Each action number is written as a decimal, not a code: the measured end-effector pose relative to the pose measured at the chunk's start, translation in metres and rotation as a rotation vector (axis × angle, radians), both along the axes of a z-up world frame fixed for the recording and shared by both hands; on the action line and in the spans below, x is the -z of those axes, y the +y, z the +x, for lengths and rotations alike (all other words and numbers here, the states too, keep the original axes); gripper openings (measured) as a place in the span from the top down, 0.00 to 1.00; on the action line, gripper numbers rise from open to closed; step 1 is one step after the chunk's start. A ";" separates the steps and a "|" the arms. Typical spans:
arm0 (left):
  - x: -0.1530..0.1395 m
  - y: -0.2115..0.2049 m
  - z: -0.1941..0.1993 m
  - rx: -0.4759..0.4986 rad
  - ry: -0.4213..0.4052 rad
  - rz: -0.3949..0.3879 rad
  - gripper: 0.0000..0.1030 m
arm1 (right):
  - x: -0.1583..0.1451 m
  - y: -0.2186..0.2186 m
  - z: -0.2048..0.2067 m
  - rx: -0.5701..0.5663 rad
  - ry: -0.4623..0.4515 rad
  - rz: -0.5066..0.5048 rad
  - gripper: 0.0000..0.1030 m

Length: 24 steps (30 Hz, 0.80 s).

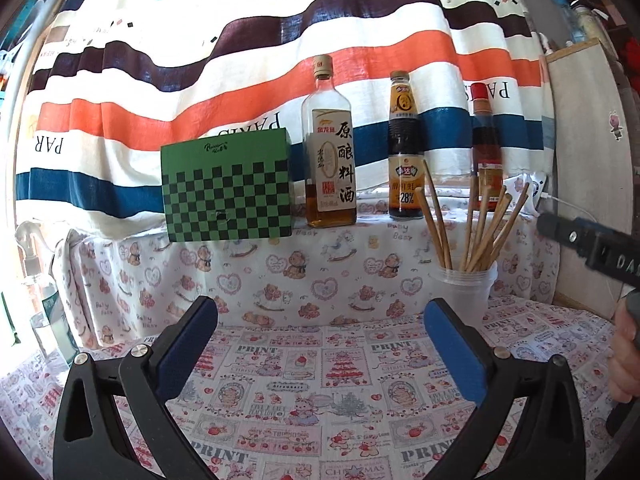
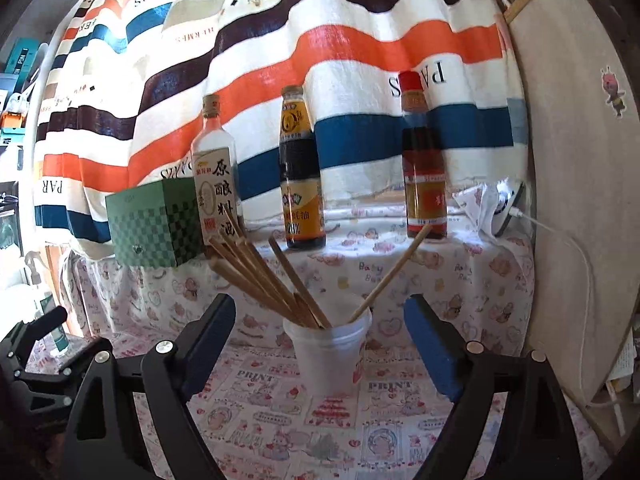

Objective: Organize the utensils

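Both grippers spread wide and empty, chopsticks standing in the plastic cup.

The right gripper (image 2: 320, 344) has its blue-padded jaws released, nothing gripped; the translucent plastic cup (image 2: 326, 354) stands on the printed tablecloth (image 2: 280, 420) just beyond the gap between them, at 12 o'clock, untouched by either pad. The wooden chopsticks (image 2: 260, 276) stand in the cup, most fanning toward 10 o'clock, one leaning toward 2. The left gripper (image 1: 320, 344) is likewise spread and empty over bare cloth; in its view the cup sits at 2 o'clock. Behind, on a raised ledge at 12, stand a cooking wine bottle (image 2: 216, 176), a dark sauce bottle (image 2: 300, 184) and a red-capped bottle (image 2: 424, 176), with a green checkered box (image 2: 152, 224) at 10 o'clock before a striped curtain (image 2: 360, 48).
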<state>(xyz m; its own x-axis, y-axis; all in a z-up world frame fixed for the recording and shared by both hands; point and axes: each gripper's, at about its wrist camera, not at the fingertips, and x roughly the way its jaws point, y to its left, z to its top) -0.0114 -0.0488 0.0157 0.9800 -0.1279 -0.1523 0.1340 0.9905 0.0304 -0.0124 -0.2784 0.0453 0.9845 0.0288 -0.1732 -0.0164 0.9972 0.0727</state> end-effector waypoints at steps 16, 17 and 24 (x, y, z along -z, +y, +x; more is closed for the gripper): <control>0.012 0.006 0.029 -0.056 0.151 -0.027 0.00 | 0.028 0.007 0.013 0.085 0.069 -0.085 0.00; 0.012 0.004 0.028 -0.052 0.146 -0.020 0.00 | 0.030 0.009 0.014 0.084 0.075 -0.091 0.00; 0.010 0.004 0.028 -0.046 0.145 -0.020 0.00 | 0.032 0.012 0.018 0.077 0.103 -0.110 0.00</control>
<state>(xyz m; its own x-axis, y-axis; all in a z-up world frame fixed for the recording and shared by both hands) 0.0165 -0.0447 0.0056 0.9528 -0.0882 -0.2905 0.0903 0.9959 -0.0060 0.0054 -0.2659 0.0129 0.9598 -0.0707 -0.2716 0.0622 0.9973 -0.0396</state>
